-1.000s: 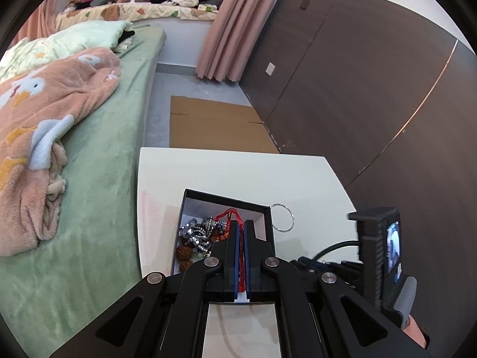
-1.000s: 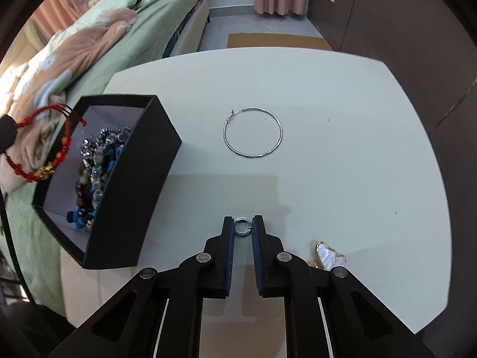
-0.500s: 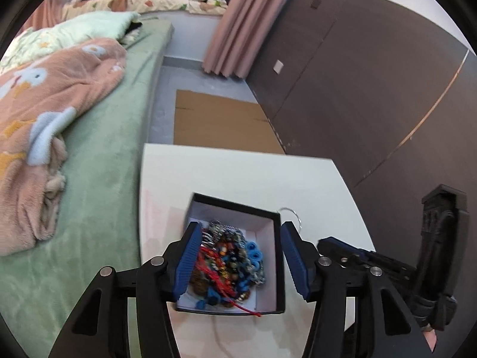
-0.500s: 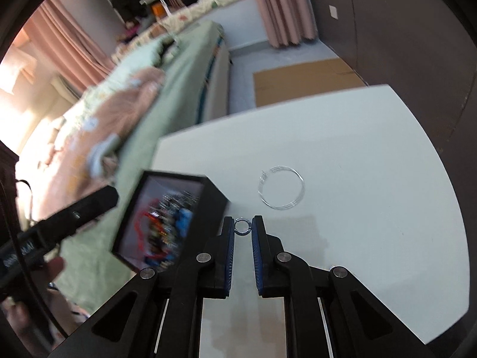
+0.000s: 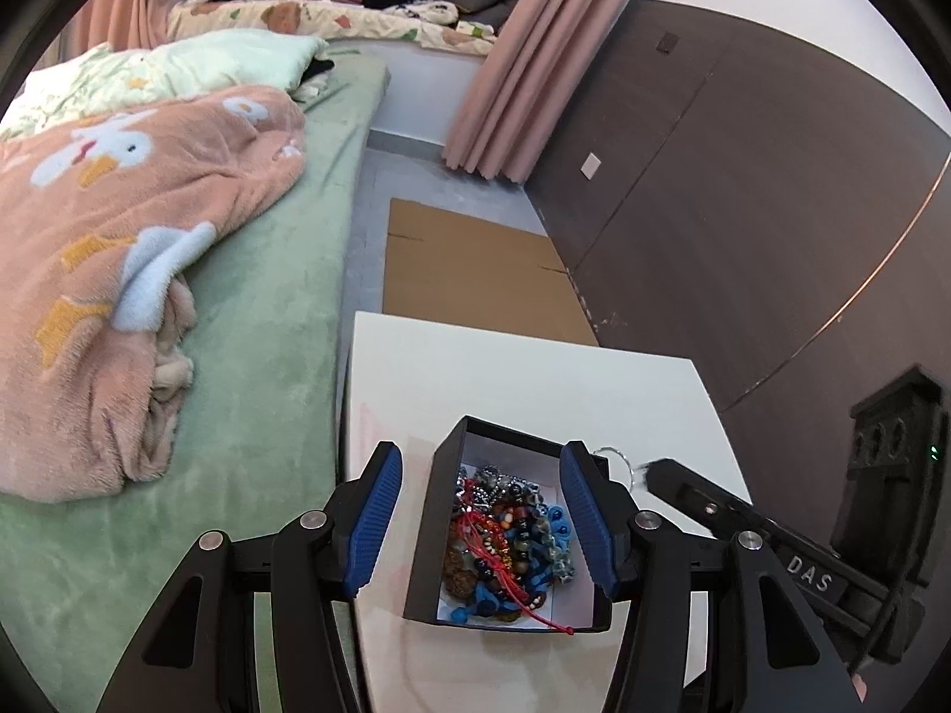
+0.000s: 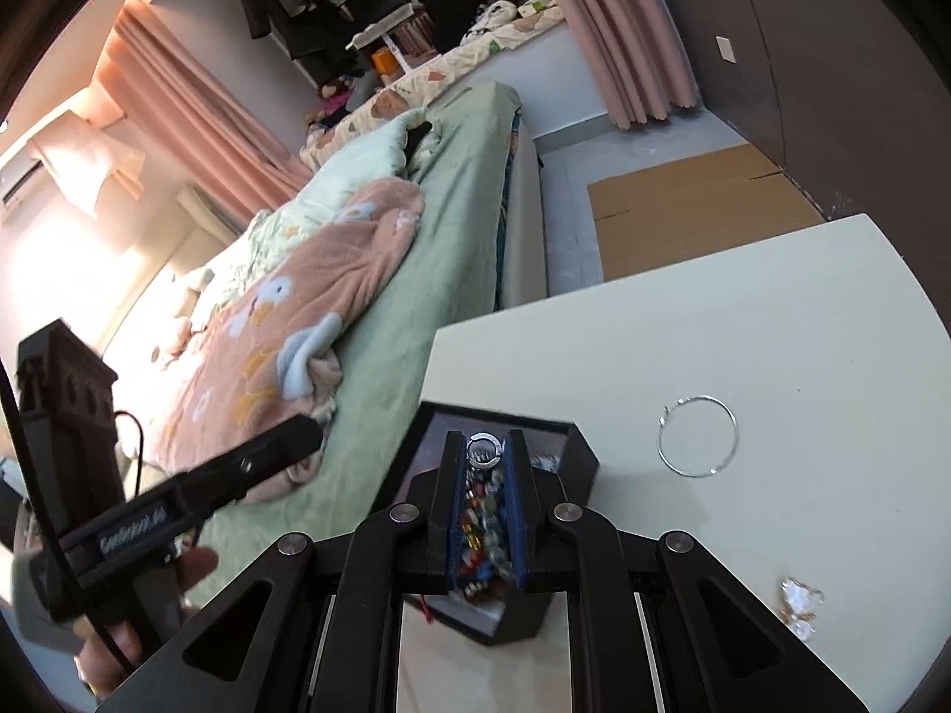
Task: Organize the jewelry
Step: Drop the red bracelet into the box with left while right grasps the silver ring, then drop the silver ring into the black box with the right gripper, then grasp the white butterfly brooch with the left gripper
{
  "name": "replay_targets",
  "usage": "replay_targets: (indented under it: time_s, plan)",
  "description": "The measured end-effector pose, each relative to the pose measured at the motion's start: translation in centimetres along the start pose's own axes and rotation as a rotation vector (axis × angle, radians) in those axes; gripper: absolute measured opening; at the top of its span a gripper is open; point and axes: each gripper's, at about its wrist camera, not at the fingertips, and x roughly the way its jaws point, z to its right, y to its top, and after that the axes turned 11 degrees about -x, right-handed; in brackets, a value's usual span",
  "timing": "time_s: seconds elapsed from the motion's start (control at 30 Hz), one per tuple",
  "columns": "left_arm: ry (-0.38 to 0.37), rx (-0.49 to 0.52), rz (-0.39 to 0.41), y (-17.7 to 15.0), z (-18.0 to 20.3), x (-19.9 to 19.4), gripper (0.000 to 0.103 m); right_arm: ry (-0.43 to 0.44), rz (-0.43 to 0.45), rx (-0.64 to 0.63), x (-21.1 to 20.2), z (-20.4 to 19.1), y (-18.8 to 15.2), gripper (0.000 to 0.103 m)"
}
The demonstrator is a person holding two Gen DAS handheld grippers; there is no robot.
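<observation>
A black box [image 5: 425, 540] with a white inside stands on the white table [image 5: 535, 374]. It holds several bead bracelets and a red cord bracelet [image 5: 496, 558]. My left gripper [image 5: 481, 529] is open and empty, above the box. My right gripper [image 6: 484, 451] is shut on a small silver ring [image 6: 482, 451] and holds it over the box [image 6: 579, 457]. A large silver hoop [image 6: 698, 437] lies on the table right of the box. A pale shell-like piece [image 6: 799, 603] lies at the table's near right.
A bed with a green cover [image 5: 261, 392] and a pink blanket [image 5: 107, 249] runs along the table's left edge. Flat cardboard [image 5: 475, 273] lies on the floor beyond the table. A dark wall [image 5: 743, 208] stands to the right.
My left gripper has opened and let the red cord bracelet fall into the box. My right gripper has carried the small ring left from the table's middle to above the box.
</observation>
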Motion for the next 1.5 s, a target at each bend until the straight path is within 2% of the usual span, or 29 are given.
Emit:
replay_targets:
  time_s: [0.03,0.1,0.37,0.63,1.17,1.5]
  plan:
    - [0.0,0.001,0.002,0.0,-0.1,-0.1,0.057,0.008,-0.003,0.016,0.1,0.2,-0.1,0.038]
    - [0.008,0.006,0.002,-0.1,-0.1,0.0,0.057,-0.009,0.008,0.037,-0.2,0.6,-0.2,0.052]
    - [-0.008,0.014,0.001,-0.4,1.4,0.1,0.057,-0.054,0.023,0.087,-3.0,3.3,-1.1,0.054]
    - [-0.039,0.096,-0.011,-1.7,5.2,1.3,0.057,-0.105,0.007,0.137,-5.7,6.8,-2.2,0.054]
    - [-0.058,0.262,-0.117,-5.8,11.1,5.4,0.057,-0.191,-0.102,0.231,-8.6,12.8,-4.6,0.054]
    - [-0.039,0.425,-0.205,-10.0,14.6,8.3,0.057,-0.219,-0.138,0.267,-10.6,15.9,-6.2,0.054]
